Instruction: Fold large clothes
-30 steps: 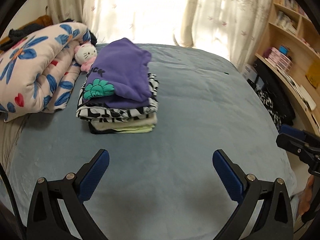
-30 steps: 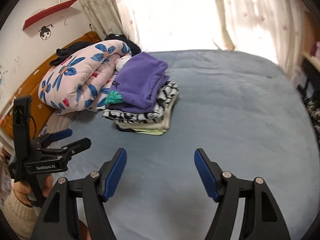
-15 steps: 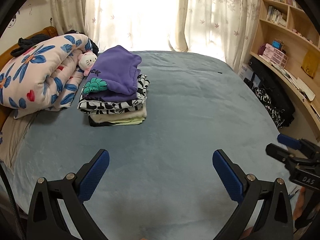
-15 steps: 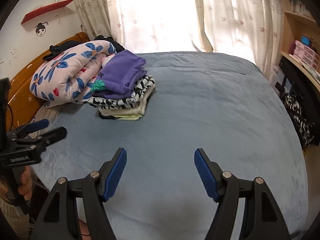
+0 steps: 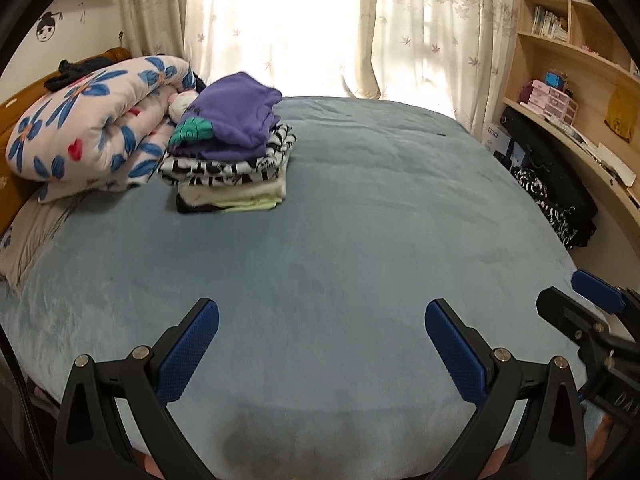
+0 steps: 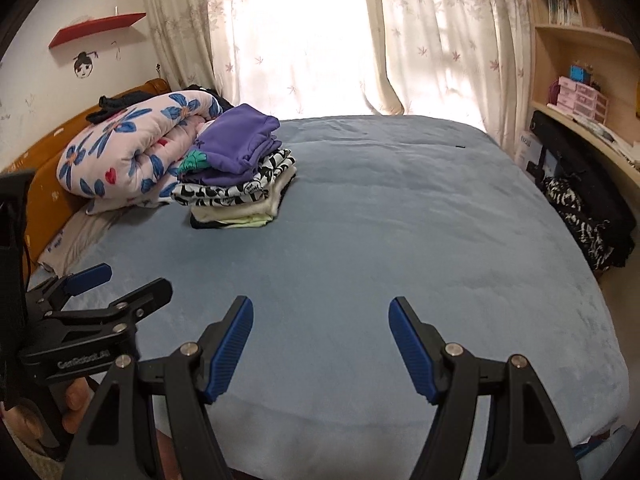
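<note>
Two hand-held grippers are seen over the near edge of a bed covered with a blue-grey blanket (image 5: 360, 240). On the left gripper (image 5: 322, 344), the blue-padded jaws are spread wide apart, and only blanket is visible between them. On the right gripper (image 6: 321, 346), the jaws are likewise held apart with nothing between the pads. In the right wrist view, the left gripper is seen at the lower left with part of the person's hand (image 6: 74, 404) wrapped around its handle; in the left wrist view, the right gripper appears at the lower right edge.

Folded clothes are arranged in a stack (image 5: 232, 168) on the far left part of the bed, well apart from both grippers and ahead of them to the left. A purple garment (image 5: 240, 116) with a teal print is laid on top, a black-and-white patterned garment (image 5: 224, 168) is placed under it, and cream, pale green and dark layers are found at the bottom. The long axis of the stack is oriented roughly from the near edge toward the window, angled slightly to the right at the far end. The folded edges are turned toward the grippers.

A rolled floral quilt (image 5: 92, 128) is positioned just beside the stack on its left, against the wooden headboard (image 6: 44, 184). Curtains (image 6: 420, 32) are hung beyond the bed, and wooden shelving (image 5: 580, 64) is fitted on the right.
</note>
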A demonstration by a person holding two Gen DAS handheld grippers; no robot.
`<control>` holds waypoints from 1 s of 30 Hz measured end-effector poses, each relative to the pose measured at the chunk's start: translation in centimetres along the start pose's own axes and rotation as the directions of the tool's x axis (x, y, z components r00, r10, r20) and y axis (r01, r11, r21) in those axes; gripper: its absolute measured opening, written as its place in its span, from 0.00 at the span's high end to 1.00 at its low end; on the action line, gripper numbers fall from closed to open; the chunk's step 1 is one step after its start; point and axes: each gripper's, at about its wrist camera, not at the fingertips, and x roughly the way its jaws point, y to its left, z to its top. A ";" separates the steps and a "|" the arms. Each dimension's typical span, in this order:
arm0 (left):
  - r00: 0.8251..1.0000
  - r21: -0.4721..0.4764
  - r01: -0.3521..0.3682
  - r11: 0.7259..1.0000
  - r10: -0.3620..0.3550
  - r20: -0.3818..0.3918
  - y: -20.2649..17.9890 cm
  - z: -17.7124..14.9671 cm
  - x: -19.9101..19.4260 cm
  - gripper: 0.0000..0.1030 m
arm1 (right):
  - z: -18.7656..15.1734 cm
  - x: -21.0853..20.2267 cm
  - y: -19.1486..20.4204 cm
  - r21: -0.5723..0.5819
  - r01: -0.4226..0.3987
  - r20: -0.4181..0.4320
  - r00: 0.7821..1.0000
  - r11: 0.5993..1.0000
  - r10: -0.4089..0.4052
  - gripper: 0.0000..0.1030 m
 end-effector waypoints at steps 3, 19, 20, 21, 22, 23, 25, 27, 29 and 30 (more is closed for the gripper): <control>0.999 -0.005 0.014 1.000 -0.014 -0.035 -0.5 -1.2 0.4 0.00 | -1.5 0.0 0.2 0.015 0.009 0.001 1.000 1.000 -0.009 0.31; 0.997 0.021 -0.019 1.000 0.020 -0.073 -1.5 -3.5 2.0 0.01 | -4.1 2.7 -0.9 0.079 -0.007 -0.089 0.996 0.997 0.014 0.31; 0.997 0.020 -0.017 1.000 0.018 -0.079 -1.5 -3.5 2.2 0.01 | -4.2 2.7 -1.0 0.082 -0.008 -0.090 0.996 0.997 0.015 0.31; 0.996 0.018 -0.017 1.000 0.018 -0.082 -1.5 -3.5 2.2 0.01 | -4.3 2.7 -1.0 0.086 -0.008 -0.094 0.995 0.996 0.016 0.31; 0.996 0.019 -0.018 1.000 0.019 -0.085 -1.5 -3.6 2.4 0.01 | -4.4 2.9 -1.1 0.091 -0.009 -0.098 0.995 0.996 0.018 0.31; 0.996 0.020 -0.019 1.000 0.021 -0.088 -1.5 -3.6 2.5 0.01 | -4.5 2.9 -1.1 0.094 -0.008 -0.102 0.995 0.996 0.018 0.31; 0.996 0.020 -0.023 1.000 0.025 -0.089 -1.6 -3.7 2.7 0.01 | -4.5 3.2 -1.3 0.095 -0.008 -0.103 0.994 0.995 0.018 0.31; 0.995 0.020 -0.030 0.999 0.031 -0.091 -1.6 -3.8 2.8 0.01 | -4.7 3.3 -1.3 0.094 -0.002 -0.109 0.994 0.996 0.013 0.31; 0.995 0.015 -0.028 0.999 0.029 -0.099 -1.6 -3.8 3.1 0.01 | -4.8 3.4 -1.3 0.093 0.002 -0.111 0.994 0.996 0.009 0.31; 0.994 0.012 -0.026 1.000 0.027 -0.104 -1.5 -3.8 3.2 0.01 | -4.8 3.5 -1.3 0.092 0.003 -0.112 0.994 0.996 0.007 0.31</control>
